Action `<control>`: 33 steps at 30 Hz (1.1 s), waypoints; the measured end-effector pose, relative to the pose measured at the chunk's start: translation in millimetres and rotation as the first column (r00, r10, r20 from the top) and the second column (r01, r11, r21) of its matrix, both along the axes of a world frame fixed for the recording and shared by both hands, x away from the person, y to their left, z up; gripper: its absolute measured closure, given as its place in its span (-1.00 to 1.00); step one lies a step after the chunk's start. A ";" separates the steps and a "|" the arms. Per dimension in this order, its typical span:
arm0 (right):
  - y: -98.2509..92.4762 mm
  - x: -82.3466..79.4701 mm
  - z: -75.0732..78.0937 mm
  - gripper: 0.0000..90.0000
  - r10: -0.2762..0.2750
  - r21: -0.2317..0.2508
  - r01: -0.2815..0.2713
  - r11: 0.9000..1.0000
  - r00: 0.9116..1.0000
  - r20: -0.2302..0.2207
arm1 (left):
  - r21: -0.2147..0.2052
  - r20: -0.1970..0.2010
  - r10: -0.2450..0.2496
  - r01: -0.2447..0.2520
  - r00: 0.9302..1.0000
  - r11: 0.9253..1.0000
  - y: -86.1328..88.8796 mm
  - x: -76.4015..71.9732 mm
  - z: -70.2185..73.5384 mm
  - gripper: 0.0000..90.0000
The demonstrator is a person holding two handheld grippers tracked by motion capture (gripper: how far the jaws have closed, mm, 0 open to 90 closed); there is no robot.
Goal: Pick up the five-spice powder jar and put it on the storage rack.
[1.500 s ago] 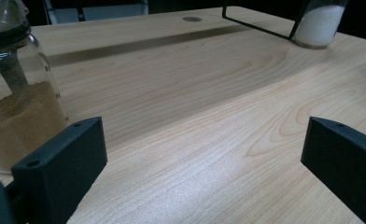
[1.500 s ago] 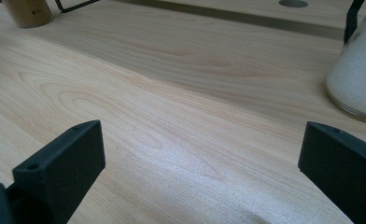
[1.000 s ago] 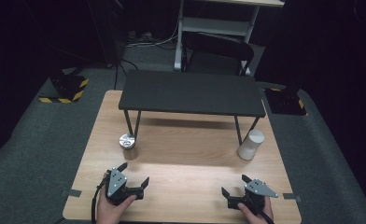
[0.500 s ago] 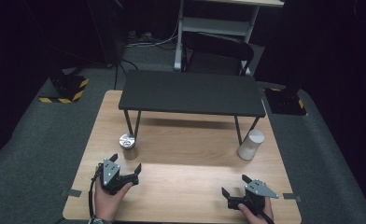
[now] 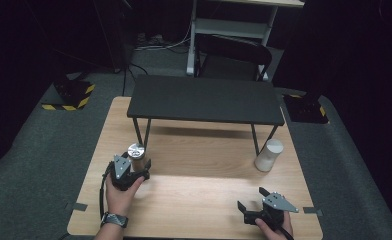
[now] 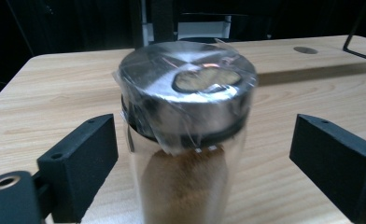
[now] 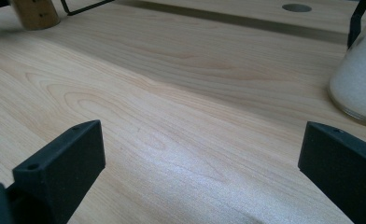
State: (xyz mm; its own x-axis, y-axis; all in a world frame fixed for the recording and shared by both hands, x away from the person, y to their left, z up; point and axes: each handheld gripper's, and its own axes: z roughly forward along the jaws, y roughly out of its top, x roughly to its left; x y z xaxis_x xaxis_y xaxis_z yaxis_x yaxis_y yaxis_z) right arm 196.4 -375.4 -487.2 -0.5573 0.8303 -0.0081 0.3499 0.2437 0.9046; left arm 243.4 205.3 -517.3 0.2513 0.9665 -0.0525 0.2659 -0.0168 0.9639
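A clear jar of brown powder (image 5: 136, 154) with a silver lid wrapped in plastic film stands upright on the wooden table (image 5: 194, 205), near the left leg of the black shelf. My left gripper (image 5: 138, 163) reaches around it. In the left gripper view the jar (image 6: 186, 107) stands between the jaws of the left gripper (image 6: 204, 154). The jaws have just been closing, and a gap still shows on each side of the jar. My right gripper (image 5: 251, 199) rests open near the front right edge of the table, and the right gripper (image 7: 200, 158) has bare wood between its jaws.
A low black shelf (image 5: 204, 100) on thin metal legs spans the back of the table. A white-filled jar (image 5: 269, 155) stands by its right leg, also at the right edge as the white jar (image 7: 358, 79). A chair and desk stand beyond the table.
My left hand has moved its gripper away from the front edge toward the brown jar, and the jaws now flank it. The right gripper has stayed where it was.
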 end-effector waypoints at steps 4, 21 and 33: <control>-0.6 0.3 0.0 -1.00 0.000 0.004 0.000 1.000 1.000 -0.002 | 0.006 0.000 0.007 -0.007 1.000 1.000 -1.6 6.4 0.7 -0.61; -1.2 0.1 -0.4 -1.00 -0.001 0.009 0.001 1.000 1.000 -0.002 | 0.005 -0.008 0.022 -0.022 1.000 1.000 -1.5 11.6 1.8 -0.30; -1.2 -0.3 -0.5 -1.00 -0.002 0.010 0.002 1.000 1.000 -0.001 | 0.007 0.001 0.000 0.000 1.000 1.000 -1.4 9.9 4.9 -0.30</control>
State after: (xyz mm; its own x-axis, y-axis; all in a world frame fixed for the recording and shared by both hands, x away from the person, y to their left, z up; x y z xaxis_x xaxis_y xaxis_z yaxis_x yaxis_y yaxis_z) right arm 196.1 -376.6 -487.7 -0.5560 0.8312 0.0011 0.3512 0.2337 0.9067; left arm 253.3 203.9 -512.5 0.2516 0.9668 -0.0455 0.2649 -0.0235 0.9640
